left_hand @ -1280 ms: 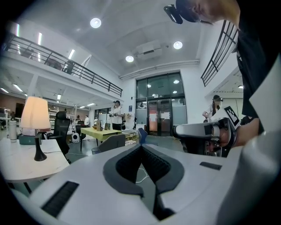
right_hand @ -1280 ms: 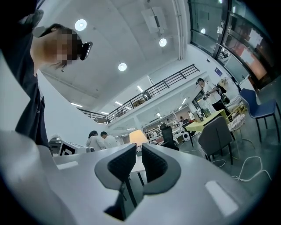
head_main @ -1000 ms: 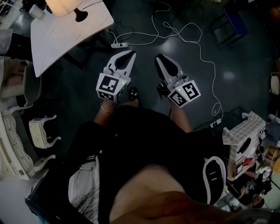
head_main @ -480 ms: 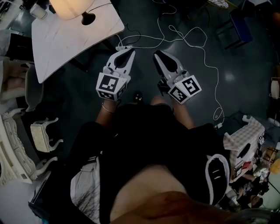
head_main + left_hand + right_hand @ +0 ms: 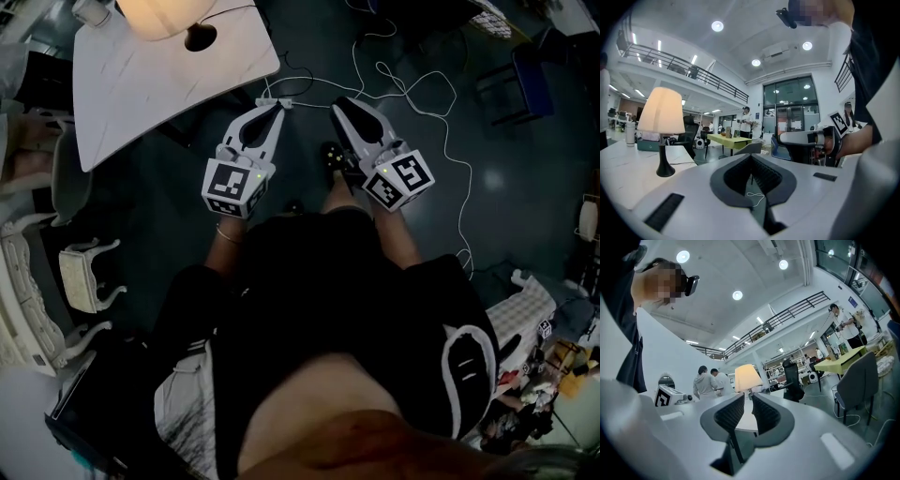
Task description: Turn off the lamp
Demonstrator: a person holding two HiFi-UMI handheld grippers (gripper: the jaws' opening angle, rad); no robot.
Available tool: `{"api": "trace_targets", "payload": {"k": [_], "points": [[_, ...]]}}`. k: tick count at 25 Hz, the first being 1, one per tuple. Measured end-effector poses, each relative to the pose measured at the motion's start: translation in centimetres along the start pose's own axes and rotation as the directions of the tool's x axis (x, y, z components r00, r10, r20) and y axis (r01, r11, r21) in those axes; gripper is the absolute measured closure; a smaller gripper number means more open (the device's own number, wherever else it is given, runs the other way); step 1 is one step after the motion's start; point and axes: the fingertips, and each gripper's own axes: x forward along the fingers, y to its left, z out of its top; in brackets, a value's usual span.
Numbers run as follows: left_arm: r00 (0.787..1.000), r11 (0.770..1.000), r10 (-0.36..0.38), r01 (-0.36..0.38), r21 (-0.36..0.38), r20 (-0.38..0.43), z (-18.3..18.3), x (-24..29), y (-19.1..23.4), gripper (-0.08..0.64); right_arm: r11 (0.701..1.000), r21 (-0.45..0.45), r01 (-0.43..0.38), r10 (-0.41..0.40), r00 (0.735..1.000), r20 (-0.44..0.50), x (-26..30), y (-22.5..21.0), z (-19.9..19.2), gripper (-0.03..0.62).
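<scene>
The lamp stands lit on a white table (image 5: pixel 141 84) at the top left of the head view, with a glowing cream shade (image 5: pixel 164 14) and a black base (image 5: pixel 200 37). Both grippers are held out level over the dark floor, short of the table's near edge. My left gripper (image 5: pixel 272 111) is shut and empty; in its own view the lamp (image 5: pixel 661 110) stands to the left of the jaws (image 5: pixel 751 157). My right gripper (image 5: pixel 342 105) has just been opening. A narrow gap shows between its pads (image 5: pixel 748 397) with nothing in it, and the lamp (image 5: pixel 747 377) appears beyond.
A white cable (image 5: pixel 412 84) loops over the floor ahead to a power strip (image 5: pixel 277 100). White ornate chairs (image 5: pixel 84 277) stand at the left, a blue chair (image 5: pixel 525 80) at the far right, clutter (image 5: pixel 534 319) at the lower right. People stand in the background (image 5: pixel 708 380).
The table and lamp have drawn nearer to both grippers as the person walks toward them. A shoe now shows forward beside the right gripper.
</scene>
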Motion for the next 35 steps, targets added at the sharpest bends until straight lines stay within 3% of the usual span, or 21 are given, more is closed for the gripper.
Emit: {"api": "trace_targets", "payload": {"k": [4, 20, 28, 35], "points": [[0.998, 0.997, 0.066, -0.066, -0.034, -0.016, -0.5, 2.3, 2.0, 0.554, 0.999, -0.008, -0.042, 0.042, 0.999, -0.032, 2.4, -2.8, 0.1, 0.565], [0.987, 0.984, 0.156, -0.159, -0.076, -0.051, -1.4, 14.9, 5.5, 0.554, 0.979, -0.004, -0.203, 0.199, 0.964, -0.179, 10.8, -14.3, -1.0, 0.528], [0.97, 0.963, 0.228, -0.237, -0.126, -0.078, -2.7, 18.8, 7.2, 0.554, 0.963, 0.008, -0.268, 0.262, 0.933, -0.245, 14.7, -18.9, -3.3, 0.522], [0.938, 0.933, 0.313, -0.333, -0.138, -0.146, -5.6, 19.7, 9.7, 0.554, 0.957, 0.015, -0.291, 0.283, 0.914, -0.289, 19.5, -22.1, -6.9, 0.515]]}}
